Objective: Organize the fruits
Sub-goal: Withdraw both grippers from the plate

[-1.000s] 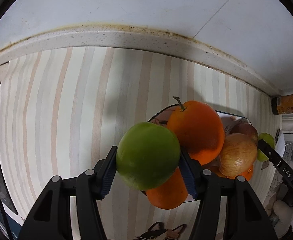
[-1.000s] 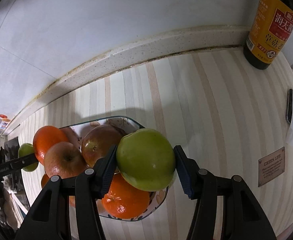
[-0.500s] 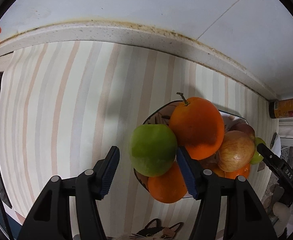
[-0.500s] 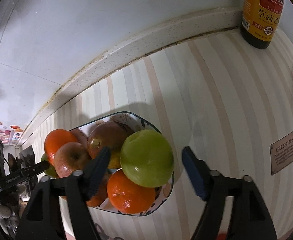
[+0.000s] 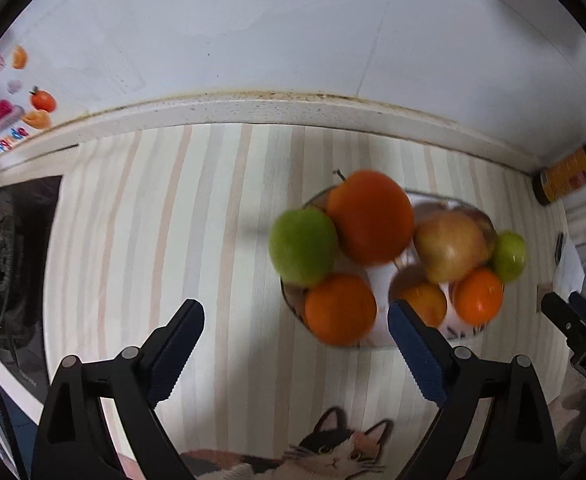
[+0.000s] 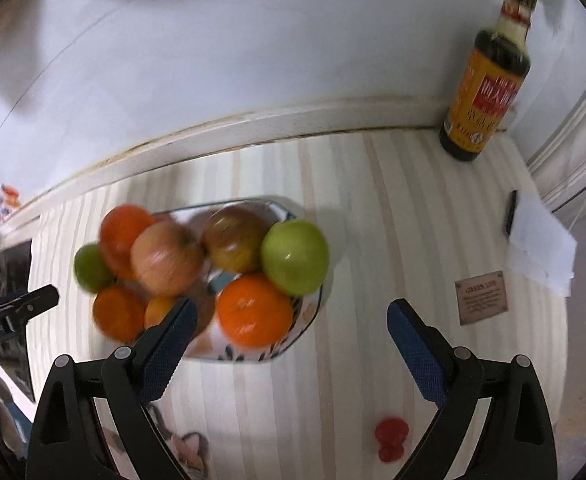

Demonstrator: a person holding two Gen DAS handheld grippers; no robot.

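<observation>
Both green apples (image 5: 303, 247) (image 6: 295, 257) released onto the bowl pile, tongs (image 5: 295, 350) (image 6: 291, 348) now wide apart, withdrawn

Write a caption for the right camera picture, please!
Open right tool above patterned bowl piled with oranges and apples.

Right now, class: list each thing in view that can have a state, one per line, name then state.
left tongs: open, empty
right tongs: open, empty
green apples: two, one at each end of the pile
plate: heaped with fruit
sauce bottle: upright, capped
oranges: piled on the plate
</observation>
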